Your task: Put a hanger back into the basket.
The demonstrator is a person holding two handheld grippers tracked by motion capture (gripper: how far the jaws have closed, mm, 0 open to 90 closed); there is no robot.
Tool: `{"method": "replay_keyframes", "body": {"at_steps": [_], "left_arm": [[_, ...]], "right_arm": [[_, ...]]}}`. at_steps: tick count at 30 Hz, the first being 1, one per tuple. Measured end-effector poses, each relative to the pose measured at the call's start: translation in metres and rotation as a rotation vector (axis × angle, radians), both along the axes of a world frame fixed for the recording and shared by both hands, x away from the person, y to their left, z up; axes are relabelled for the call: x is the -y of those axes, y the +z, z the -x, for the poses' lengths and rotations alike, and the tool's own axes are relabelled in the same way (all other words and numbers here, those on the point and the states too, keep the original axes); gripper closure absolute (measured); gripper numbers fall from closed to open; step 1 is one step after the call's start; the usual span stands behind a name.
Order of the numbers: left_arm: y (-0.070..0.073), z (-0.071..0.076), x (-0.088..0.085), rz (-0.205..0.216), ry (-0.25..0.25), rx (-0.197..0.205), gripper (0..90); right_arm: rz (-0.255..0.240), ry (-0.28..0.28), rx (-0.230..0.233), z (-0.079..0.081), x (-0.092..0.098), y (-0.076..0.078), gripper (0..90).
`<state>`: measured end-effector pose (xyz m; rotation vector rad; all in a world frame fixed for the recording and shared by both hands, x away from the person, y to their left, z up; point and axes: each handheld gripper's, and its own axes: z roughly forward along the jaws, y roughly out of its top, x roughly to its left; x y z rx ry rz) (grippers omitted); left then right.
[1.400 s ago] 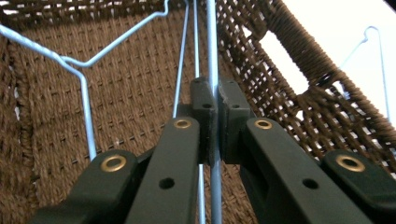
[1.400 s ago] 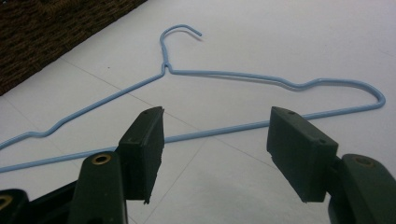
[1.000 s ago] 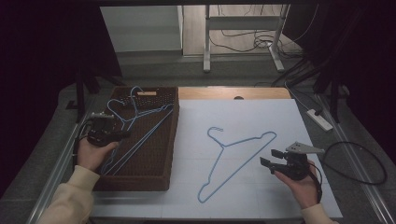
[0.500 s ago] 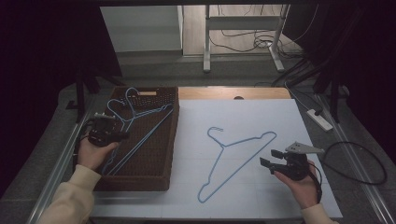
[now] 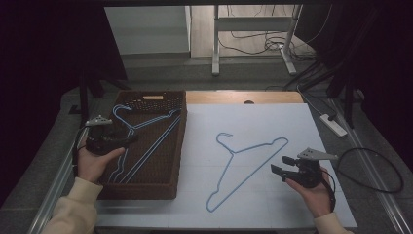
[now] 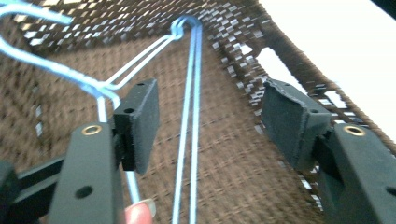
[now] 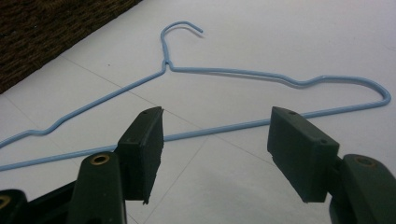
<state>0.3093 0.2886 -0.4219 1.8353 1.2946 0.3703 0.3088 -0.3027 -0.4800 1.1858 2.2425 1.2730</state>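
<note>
A person sits at a table with a gripper in each hand. The left gripper (image 5: pixel 130 140) hovers over a dark woven basket (image 5: pixel 168 183), its jaws just sprung wide with nothing pinched; thin blue wire hangers (image 6: pixel 189 116) lie on the basket floor beneath. On the smooth white sheet (image 5: pixel 272 117) a single blue wire hanger (image 5: pixel 243 155) lies flat, running diagonally, just ahead of the right gripper (image 5: pixel 282 165), whose jaws stand spread and empty, nearest its long bottom bar.

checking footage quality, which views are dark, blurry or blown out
High view: dim, black surroundings, only the white sheet bright. Left gripper view: soft, basket weave and hangers smeared, white corner overexposed. Right gripper view: evenly lit, hanger fairly sharp, near claw pads soft.
</note>
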Motion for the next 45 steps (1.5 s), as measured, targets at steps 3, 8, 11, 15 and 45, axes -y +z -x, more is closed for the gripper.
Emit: {"method": "replay_keyframes", "body": {"at_steps": [3,8,11,15,45], "left_arm": [[0.008,0.014,0.010,0.029,-0.053,0.046,33.8],[0.014,0.031,0.027,0.045,-0.091,0.098,30.8],[0.015,0.039,0.038,0.061,-0.124,0.115,30.7],[0.016,0.047,0.050,0.073,-0.161,0.122,30.7],[-0.014,0.064,0.089,0.078,-0.244,0.107,30.2]], "right_arm": [[-0.006,0.003,-0.002,-0.002,0.000,0.000,36.8],[0.008,0.009,-0.001,-0.002,-0.001,0.000,36.6],[0.017,0.015,0.005,-0.003,-0.002,0.001,36.5],[0.015,0.014,0.008,-0.002,-0.002,0.001,36.4],[0.035,0.036,0.023,0.000,-0.003,0.002,36.4]]}}
